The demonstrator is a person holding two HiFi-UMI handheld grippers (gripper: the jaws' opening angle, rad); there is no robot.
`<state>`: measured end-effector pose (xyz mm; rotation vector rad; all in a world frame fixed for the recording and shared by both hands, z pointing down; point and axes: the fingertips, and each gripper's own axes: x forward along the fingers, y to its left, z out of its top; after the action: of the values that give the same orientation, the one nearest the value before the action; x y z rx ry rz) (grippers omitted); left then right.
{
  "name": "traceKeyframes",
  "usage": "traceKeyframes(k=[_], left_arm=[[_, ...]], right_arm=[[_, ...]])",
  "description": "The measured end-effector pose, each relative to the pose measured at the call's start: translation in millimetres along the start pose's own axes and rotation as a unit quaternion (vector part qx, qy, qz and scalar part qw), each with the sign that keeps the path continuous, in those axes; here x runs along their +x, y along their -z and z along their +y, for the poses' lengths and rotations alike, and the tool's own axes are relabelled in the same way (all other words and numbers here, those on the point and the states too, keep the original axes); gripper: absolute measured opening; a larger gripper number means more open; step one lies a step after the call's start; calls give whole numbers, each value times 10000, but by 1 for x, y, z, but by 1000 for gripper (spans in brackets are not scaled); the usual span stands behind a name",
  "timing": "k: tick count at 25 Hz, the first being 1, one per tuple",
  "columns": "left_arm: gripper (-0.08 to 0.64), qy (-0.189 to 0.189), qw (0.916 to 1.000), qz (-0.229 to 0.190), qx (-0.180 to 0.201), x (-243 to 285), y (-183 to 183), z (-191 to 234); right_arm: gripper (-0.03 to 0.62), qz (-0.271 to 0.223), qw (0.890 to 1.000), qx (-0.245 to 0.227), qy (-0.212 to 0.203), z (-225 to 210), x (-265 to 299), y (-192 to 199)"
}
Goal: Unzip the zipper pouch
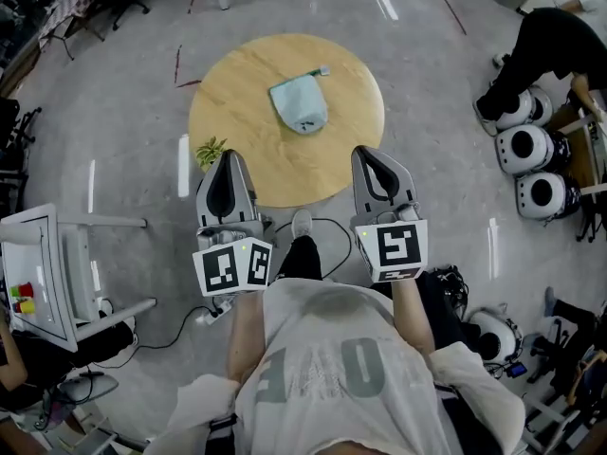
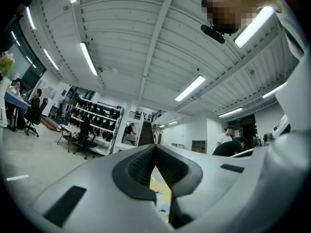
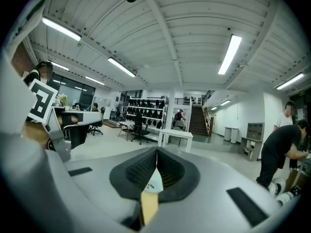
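Observation:
A pale teal zipper pouch [image 1: 299,103] lies flat on the far half of a round wooden table [image 1: 247,131], with its pull tab toward the far right. My left gripper [image 1: 230,154] hangs over the table's near left edge and my right gripper [image 1: 365,151] over the near right edge; both are well short of the pouch. Both are shut with nothing between the pads. In the left gripper view the left gripper [image 2: 155,147] points up at the ceiling and room. Under the right gripper [image 3: 156,152], a sliver of the pouch [image 3: 154,182] and table [image 3: 148,208] shows.
A small potted plant [image 1: 210,150] stands at the table's left edge. A white cart [image 1: 43,273] is at the left, and white round machines [image 1: 526,147] and a crouching person in black [image 1: 550,41] at the right. Cables [image 1: 204,313] trail on the floor.

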<state>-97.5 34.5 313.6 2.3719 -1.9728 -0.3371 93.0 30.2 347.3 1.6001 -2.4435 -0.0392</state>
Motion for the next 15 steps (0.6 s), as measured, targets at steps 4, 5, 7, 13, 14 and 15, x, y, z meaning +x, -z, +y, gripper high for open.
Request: traceKeyframes(k=[4, 5, 7, 13, 14, 15], left_arm=[[26, 53, 9999, 22, -90, 57, -1, 30], [26, 71, 9999, 18, -94, 71, -2, 37], [26, 90, 9999, 21, -99, 94, -3, 49], [26, 110, 9998, 110, -81, 137, 4, 65], [26, 118, 9998, 148, -66, 140, 7, 65], [26, 124, 9997, 184, -62, 144, 10, 65]], right_arm=[[29, 59, 9999, -112, 12, -5, 63, -20], [29, 63, 9999, -123, 4, -4, 78, -25], [29, 76, 9999, -87, 16, -5, 103, -33], [29, 353, 9993, 99, 10, -5, 153, -31], [29, 402, 9991, 118, -12, -5, 158, -29], [29, 439, 9989, 136, -28, -5, 164, -26]])
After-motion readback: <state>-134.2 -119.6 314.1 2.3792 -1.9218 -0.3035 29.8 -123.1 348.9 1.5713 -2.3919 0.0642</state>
